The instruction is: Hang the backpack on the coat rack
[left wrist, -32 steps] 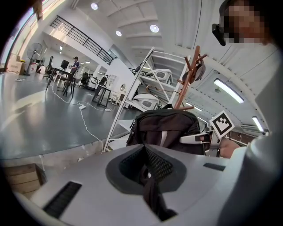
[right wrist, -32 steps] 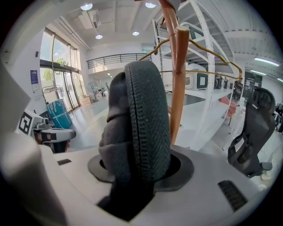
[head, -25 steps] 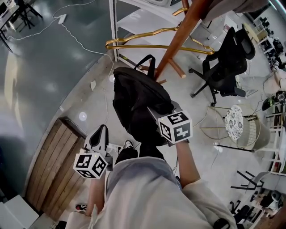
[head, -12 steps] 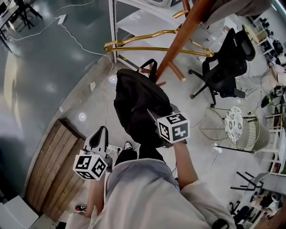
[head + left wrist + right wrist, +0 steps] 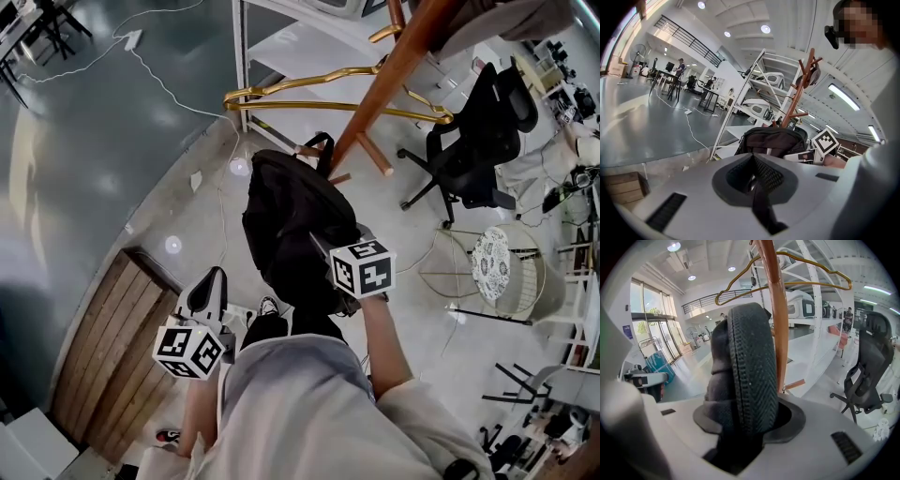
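- My right gripper is clenched on the black backpack, with its padded strap upright between the jaws.
- The backpack hangs off the floor at 11 o'clock from that gripper. Its top loop sits near the wooden coat rack, whose pole rises at 1 o'clock from the bag.
- My left gripper is closed on nothing, at 8 o'clock from the backpack.
- A gold hanger hangs at 12 o'clock.

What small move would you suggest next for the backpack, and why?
Probably ease the backpack down slightly so its top loop settles over the low peg of the coat rack. The loop sits right beside that peg, though whether it has caught is unclear, and the right tongs are clamped on the strap.
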A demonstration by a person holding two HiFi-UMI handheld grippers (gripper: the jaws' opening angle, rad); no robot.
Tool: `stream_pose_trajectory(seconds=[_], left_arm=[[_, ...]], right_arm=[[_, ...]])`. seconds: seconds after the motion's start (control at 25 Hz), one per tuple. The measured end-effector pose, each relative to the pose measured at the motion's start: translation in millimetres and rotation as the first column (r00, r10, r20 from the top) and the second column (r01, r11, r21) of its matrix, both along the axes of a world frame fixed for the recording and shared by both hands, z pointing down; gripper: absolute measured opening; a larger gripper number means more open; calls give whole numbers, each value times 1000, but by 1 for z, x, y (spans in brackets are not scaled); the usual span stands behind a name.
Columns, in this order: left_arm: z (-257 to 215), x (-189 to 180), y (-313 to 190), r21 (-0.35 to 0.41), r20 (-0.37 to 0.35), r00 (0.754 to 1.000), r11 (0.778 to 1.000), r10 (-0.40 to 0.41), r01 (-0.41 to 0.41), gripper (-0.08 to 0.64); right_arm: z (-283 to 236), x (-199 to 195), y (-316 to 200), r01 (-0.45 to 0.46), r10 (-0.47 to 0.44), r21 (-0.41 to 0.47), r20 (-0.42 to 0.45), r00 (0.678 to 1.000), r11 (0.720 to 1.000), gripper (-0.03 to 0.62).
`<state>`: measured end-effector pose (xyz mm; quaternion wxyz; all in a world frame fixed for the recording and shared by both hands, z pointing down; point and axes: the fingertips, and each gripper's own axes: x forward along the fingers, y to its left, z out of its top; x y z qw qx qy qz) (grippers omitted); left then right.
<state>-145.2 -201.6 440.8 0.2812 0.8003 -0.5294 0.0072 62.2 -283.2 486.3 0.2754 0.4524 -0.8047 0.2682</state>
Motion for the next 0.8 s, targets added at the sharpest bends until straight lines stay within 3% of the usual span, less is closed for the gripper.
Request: stream_pose_trajectory(seconds=[0.8], left_arm=[[1, -5, 2, -6, 7, 1000, 1000, -1, 1, 5]], right_arm=[[39, 1, 5, -36, 36, -72, 1, 999, 997, 201]])
